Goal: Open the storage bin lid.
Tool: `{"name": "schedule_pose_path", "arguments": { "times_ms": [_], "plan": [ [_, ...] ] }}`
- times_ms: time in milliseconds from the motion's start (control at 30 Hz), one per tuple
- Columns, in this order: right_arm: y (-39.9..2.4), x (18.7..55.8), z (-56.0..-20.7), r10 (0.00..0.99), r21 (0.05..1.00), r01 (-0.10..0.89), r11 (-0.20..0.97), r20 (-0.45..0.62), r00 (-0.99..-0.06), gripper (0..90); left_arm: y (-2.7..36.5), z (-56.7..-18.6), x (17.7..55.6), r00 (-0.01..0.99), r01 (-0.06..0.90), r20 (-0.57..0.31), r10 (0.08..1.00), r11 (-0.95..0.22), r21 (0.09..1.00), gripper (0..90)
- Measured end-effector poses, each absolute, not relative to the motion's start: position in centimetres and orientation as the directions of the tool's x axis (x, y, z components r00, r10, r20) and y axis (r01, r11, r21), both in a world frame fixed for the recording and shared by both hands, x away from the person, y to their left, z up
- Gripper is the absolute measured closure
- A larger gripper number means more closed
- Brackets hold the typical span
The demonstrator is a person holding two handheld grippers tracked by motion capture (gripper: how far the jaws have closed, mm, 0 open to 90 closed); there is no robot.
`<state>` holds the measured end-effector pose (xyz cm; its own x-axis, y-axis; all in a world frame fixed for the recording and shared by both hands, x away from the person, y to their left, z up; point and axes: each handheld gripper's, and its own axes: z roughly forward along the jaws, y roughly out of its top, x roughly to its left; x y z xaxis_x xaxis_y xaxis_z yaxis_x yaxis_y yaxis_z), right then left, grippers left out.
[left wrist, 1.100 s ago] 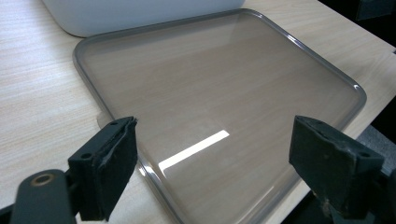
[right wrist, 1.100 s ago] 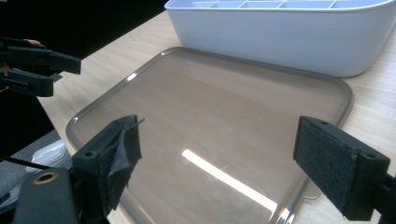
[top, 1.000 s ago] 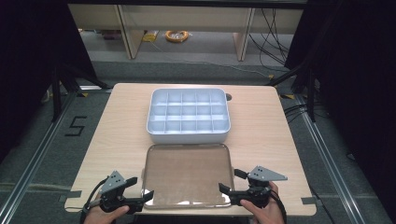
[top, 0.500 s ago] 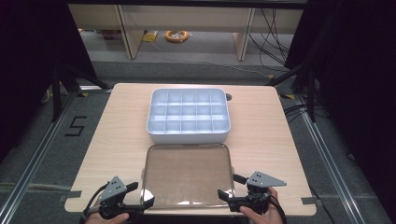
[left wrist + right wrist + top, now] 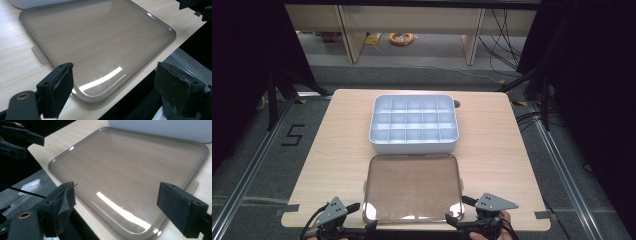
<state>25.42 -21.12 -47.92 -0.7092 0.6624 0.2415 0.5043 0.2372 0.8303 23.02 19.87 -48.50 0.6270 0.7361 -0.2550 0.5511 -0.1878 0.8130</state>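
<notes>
A clear, smoky plastic lid (image 5: 412,187) lies flat on the wooden table (image 5: 497,140) near its front edge. Behind it stands a white box (image 5: 413,125) divided into several empty compartments. My left gripper (image 5: 364,216) is open at the lid's front left corner, off the table's edge. In the left gripper view the lid (image 5: 95,42) lies ahead of the open left gripper (image 5: 117,92), untouched. My right gripper (image 5: 459,211) is open at the front right corner. In the right gripper view the right gripper (image 5: 122,207) straddles the lid's (image 5: 130,165) corner without touching it.
The box's white wall (image 5: 162,126) rises just beyond the lid. A round hole (image 5: 456,103) is cut in the table behind the box. Grey floor, rails and black frames surround the table. An orange cable coil (image 5: 401,37) lies on the floor far behind.
Both grippers have drawn back toward the person, away from the lid's front corners to the table's front edge. The lid and box have not moved.
</notes>
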Motion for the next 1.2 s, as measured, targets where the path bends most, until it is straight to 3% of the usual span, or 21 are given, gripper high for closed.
{"name": "schedule_pose_path", "arguments": {
  "times_ms": [33, 133, 167, 767, 833, 900, 1200],
  "plan": [
    [-21.1, 25.0, -47.7, 0.671, 0.809, 0.542, 0.226, 0.275, -0.689, 16.0, 20.0, -48.5, 22.8, 0.620, 0.555, -0.253, 0.743, -0.187, 0.810, 15.3],
    [-21.3, 25.0, -47.9, 0.663, 0.835, 0.494, 0.244, 0.229, -0.713, 16.0, 20.2, -48.5, 22.5, 0.619, 0.556, -0.264, 0.739, -0.176, 0.812, 15.2],
    [-21.3, 24.6, -47.9, 0.665, 0.821, 0.527, 0.220, 0.269, -0.696, 16.0, 20.4, -48.5, 22.5, 0.630, 0.548, -0.248, 0.736, -0.195, 0.813, 15.3],
    [-21.7, 23.1, -49.0, 0.683, 0.800, 0.546, 0.249, 0.255, -0.685, 16.2, 20.7, -49.0, 21.2, 0.627, 0.553, -0.242, 0.741, -0.204, 0.808, 15.3],
    [-21.5, 22.8, -48.9, 0.692, 0.777, 0.584, 0.235, 0.288, -0.662, 16.3, 20.5, -49.1, 21.2, 0.611, 0.565, -0.258, 0.748, -0.185, 0.804, 15.3],
    [-21.7, 23.3, -49.3, 0.670, 0.805, 0.534, 0.260, 0.248, -0.700, 16.3, 20.6, -49.1, 21.3, 0.630, 0.553, -0.241, 0.738, -0.209, 0.807, 15.3],
    [-21.7, 23.3, -49.3, 0.672, 0.790, 0.548, 0.276, 0.249, -0.698, 16.3, 20.6, -49.2, 21.3, 0.612, 0.573, -0.265, 0.745, -0.187, 0.798, 15.3]
  ]
}}
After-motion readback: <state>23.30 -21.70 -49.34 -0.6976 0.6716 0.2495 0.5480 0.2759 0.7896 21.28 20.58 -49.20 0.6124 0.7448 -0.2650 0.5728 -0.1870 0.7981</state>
